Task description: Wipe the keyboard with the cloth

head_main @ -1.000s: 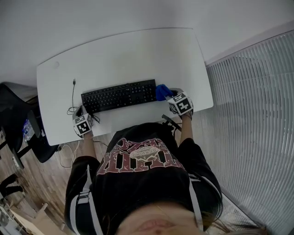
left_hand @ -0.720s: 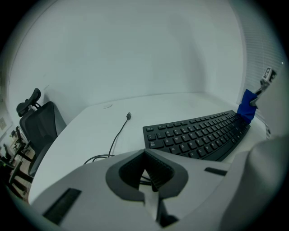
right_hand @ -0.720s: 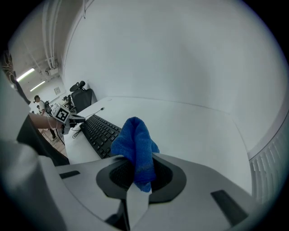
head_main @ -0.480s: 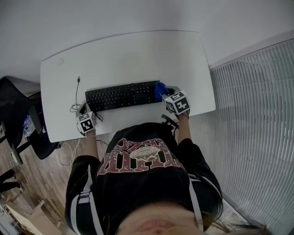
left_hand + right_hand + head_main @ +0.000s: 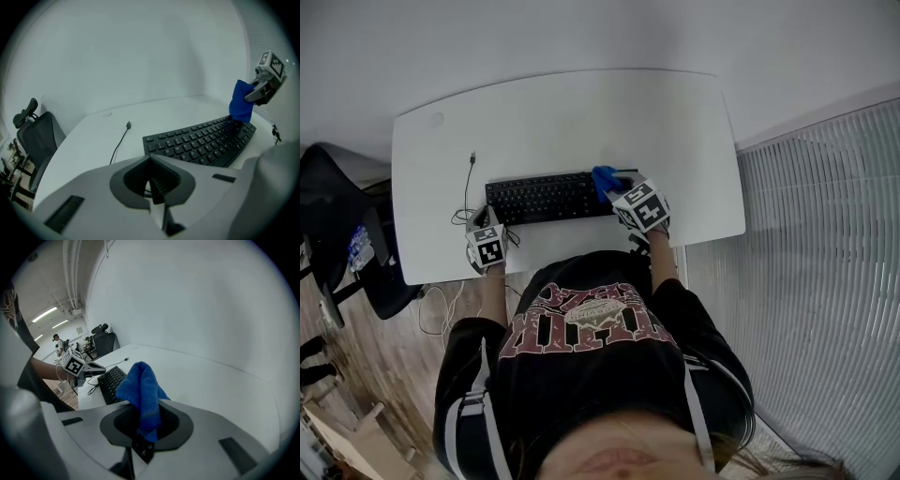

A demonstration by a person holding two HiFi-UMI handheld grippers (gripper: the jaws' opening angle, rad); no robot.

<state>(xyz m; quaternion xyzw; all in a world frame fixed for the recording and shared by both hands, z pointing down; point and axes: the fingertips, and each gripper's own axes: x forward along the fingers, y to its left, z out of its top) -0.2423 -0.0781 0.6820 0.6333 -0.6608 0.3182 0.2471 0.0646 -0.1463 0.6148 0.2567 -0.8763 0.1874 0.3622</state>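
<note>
- Smooth white desk point(image 5: 581, 122), wide and shallow, with rounded corners and a curved far edge, set against a plain pale wall
- Black office chair point(image 5: 337, 234) with a mesh back and a headrest, off the desk's left end, apart from it
- Black keyboard point(image 5: 544, 197), long, flat and gently curved, with low matte keys; lying crosswise on the near half of the desk
- Right gripper point(image 5: 623, 190), grey moulded plastic with a marker cube on top, over the keyboard's right end; jaws clamped on a fold of the cloth, the rest bunched out ahead of them
- Left gripper point(image 5: 481, 225), same build, low at the near left corner of the keyboard, just beside it; ribbed jaws closed together, nothing between them
- Blue cloth point(image 5: 605, 178), soft and fuzzy like towelling, crumpled into a loose wad; hanging from the right gripper and touching the keys at the right end of the keyboard
- Thin black cable point(image 5: 470, 187), loose on the desk left of the keyboard, running away from the near edge to a small plug end, with some loops close to the left gripper
</note>
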